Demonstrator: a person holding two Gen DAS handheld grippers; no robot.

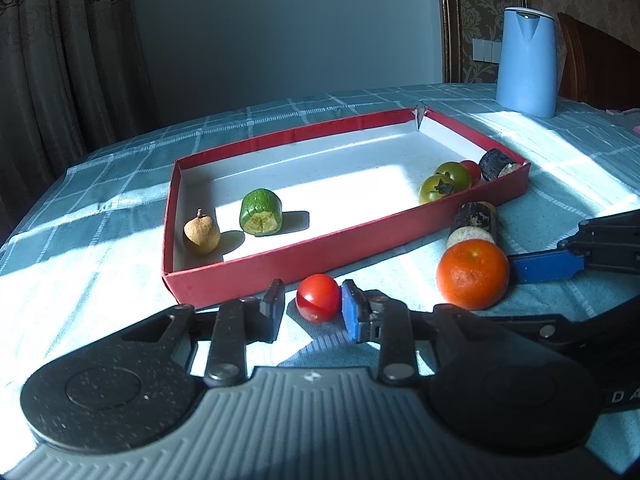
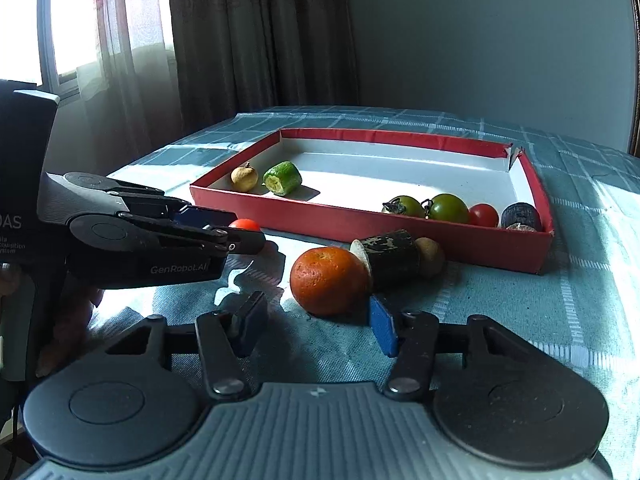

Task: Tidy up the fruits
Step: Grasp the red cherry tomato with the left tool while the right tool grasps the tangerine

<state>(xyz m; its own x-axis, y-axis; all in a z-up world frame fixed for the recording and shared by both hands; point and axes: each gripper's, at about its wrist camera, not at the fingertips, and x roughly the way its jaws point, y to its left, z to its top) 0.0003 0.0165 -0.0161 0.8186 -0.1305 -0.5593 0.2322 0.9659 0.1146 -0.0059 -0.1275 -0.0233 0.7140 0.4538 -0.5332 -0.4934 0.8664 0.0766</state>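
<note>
A red cherry tomato (image 1: 319, 297) lies on the checked cloth between the fingertips of my left gripper (image 1: 314, 310). The blue right pad touches it; a thin gap shows at the left pad, so the gripper is open. From the right wrist view this gripper (image 2: 250, 232) comes in from the left with the tomato (image 2: 245, 224) at its tips. My right gripper (image 2: 316, 324) is open, its tips on either side of the near part of an orange (image 2: 329, 280). In the left wrist view the orange (image 1: 473, 273) has a blue right-gripper finger (image 1: 544, 266) beside it.
The red box (image 1: 280, 264) holds a longan (image 1: 201, 234), a green cut piece (image 1: 261, 212), two green tomatoes (image 1: 436, 188), a red tomato (image 1: 473, 170) and a dark stub (image 1: 498, 164). A dark cylinder (image 2: 390, 258) and a longan (image 2: 432, 256) lie behind the orange. A blue kettle (image 1: 526, 62) stands far right.
</note>
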